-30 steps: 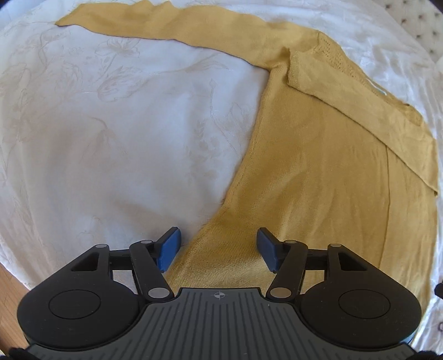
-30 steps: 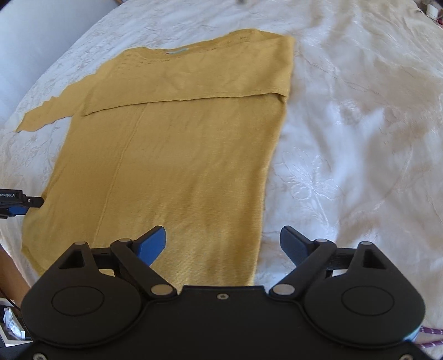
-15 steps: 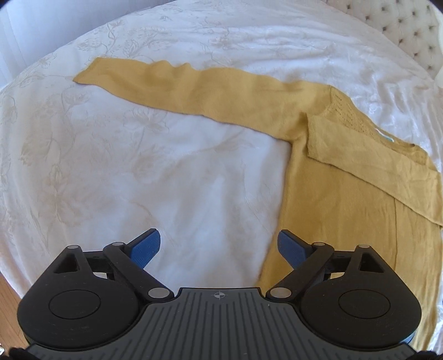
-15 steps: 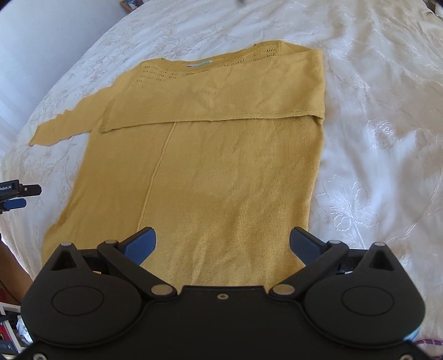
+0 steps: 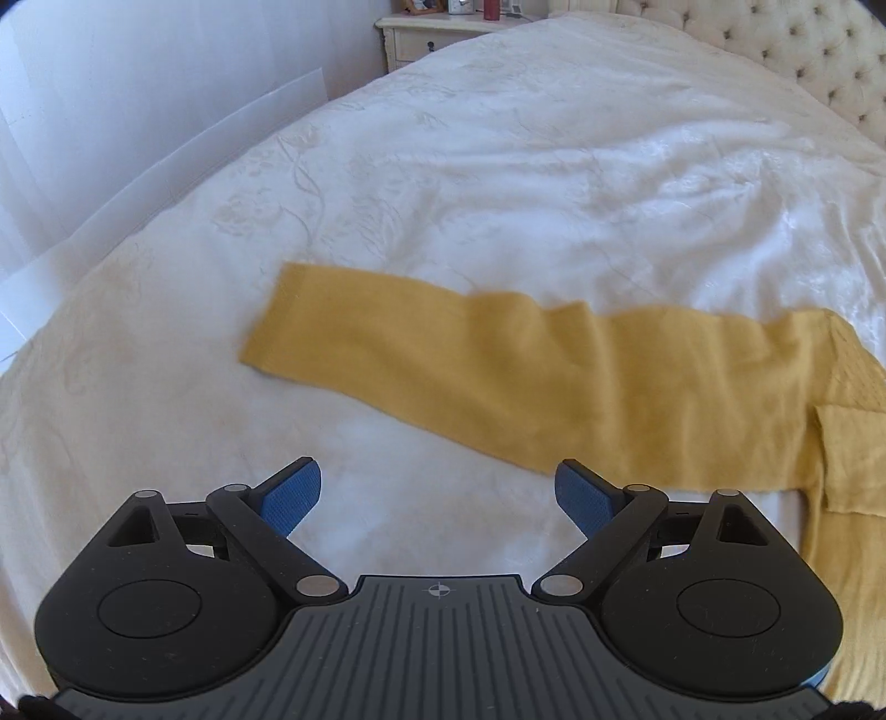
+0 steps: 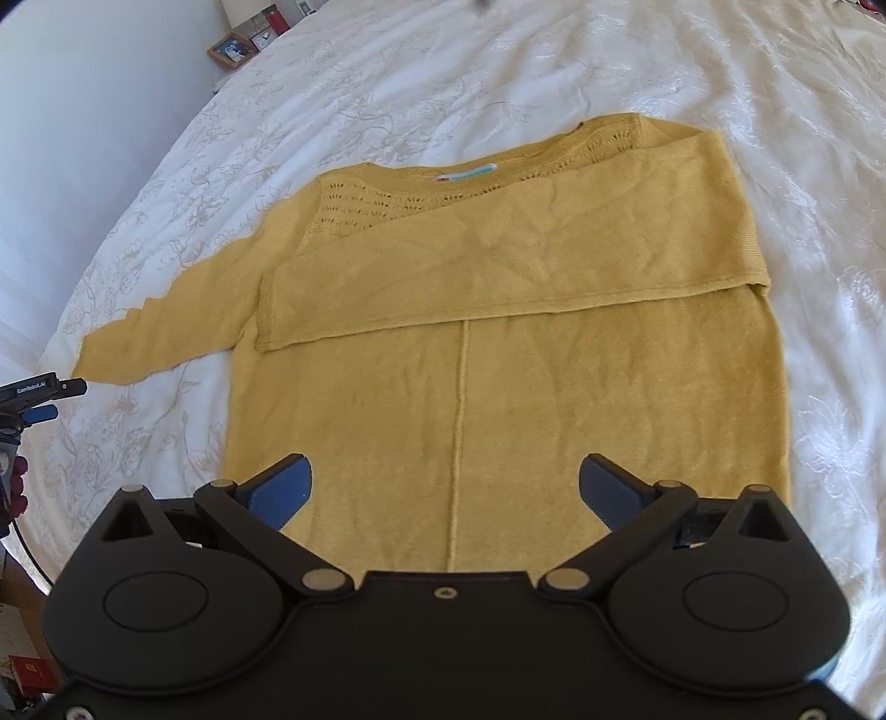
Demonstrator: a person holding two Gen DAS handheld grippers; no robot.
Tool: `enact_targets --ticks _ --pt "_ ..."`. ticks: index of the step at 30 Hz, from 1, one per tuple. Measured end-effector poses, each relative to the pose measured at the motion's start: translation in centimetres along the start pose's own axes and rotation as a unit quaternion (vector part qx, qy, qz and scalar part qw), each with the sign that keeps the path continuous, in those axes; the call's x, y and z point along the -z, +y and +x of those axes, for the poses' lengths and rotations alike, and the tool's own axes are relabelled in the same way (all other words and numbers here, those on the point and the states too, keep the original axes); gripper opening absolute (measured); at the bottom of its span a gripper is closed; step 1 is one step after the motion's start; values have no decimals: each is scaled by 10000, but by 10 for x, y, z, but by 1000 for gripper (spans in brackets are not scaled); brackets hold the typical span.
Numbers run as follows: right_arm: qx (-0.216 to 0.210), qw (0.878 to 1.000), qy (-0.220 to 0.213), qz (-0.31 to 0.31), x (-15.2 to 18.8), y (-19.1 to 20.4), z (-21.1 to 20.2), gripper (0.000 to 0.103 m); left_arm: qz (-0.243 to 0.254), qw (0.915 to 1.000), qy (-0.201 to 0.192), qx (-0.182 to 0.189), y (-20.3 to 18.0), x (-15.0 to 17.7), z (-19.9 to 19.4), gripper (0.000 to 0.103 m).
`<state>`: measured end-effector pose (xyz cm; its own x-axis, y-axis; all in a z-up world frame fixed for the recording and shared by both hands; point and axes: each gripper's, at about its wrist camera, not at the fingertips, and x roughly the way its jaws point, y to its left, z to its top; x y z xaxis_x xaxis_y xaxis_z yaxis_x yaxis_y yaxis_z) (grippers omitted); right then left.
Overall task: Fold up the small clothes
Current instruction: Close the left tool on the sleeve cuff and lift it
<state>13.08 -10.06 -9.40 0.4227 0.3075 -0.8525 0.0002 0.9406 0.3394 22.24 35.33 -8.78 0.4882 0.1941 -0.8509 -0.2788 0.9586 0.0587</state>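
Observation:
A mustard-yellow knit sweater (image 6: 498, 354) lies flat on the white bedspread (image 6: 775, 111). Its right sleeve (image 6: 526, 266) is folded across the chest. Its left sleeve (image 5: 498, 365) stretches out straight to the side, cuff at the far left. My left gripper (image 5: 437, 493) is open and empty, hovering over bare bedspread just in front of that sleeve; it also shows at the left edge of the right wrist view (image 6: 39, 399). My right gripper (image 6: 443, 490) is open and empty above the sweater's lower body, near the centre seam.
The white embroidered bedspread (image 5: 498, 166) surrounds the sweater. A tufted headboard (image 5: 775, 39) is at the far right. A cream nightstand (image 5: 426, 33) with small items stands beyond the bed. A white wall (image 5: 111, 111) runs along the bed's left side.
My left gripper moved from the sweater's side hem up toward the outstretched sleeve and opened wider. My right gripper shifted left to the middle of the lower body, jaws slightly wider.

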Motion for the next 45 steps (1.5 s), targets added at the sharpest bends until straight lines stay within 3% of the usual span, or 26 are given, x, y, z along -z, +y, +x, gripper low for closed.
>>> enact_targets --ticks 5,10,19,27,32,35,37,39,40,45 --pt "-41 9999 78 -114 -11 36 19 102 -18 9999 -99 -65 40 -35 25 92" --pt "-8 9996 207 -165 -22 60 35 102 149 9999 3 21 56 -54 54 92" --pt "155 9988 408 -215 -38 76 57 102 385 9973 412 475 62 -58 101 93" --pt "222 9977 597 -221 -42 84 71 102 213 9963 310 772 68 -60 113 94" --pt "193 9971 700 -234 -40 88 76 102 71 9970 291 718 70 -60 108 88" --pt "194 9968 730 -263 -40 90 78 102 179 9969 278 709 69 -61 103 70" --pt "177 9968 732 -277 -40 91 77 102 175 9967 307 735 66 -63 103 37" --pt "154 9968 727 -292 -40 92 77 102 22 9951 385 910 64 -68 102 22" --pt "145 9968 721 -302 -40 93 77 102 -50 9945 406 964 63 -70 100 17" --pt "79 9973 642 -351 -40 94 71 102 -342 9902 314 1314 54 -75 81 15"
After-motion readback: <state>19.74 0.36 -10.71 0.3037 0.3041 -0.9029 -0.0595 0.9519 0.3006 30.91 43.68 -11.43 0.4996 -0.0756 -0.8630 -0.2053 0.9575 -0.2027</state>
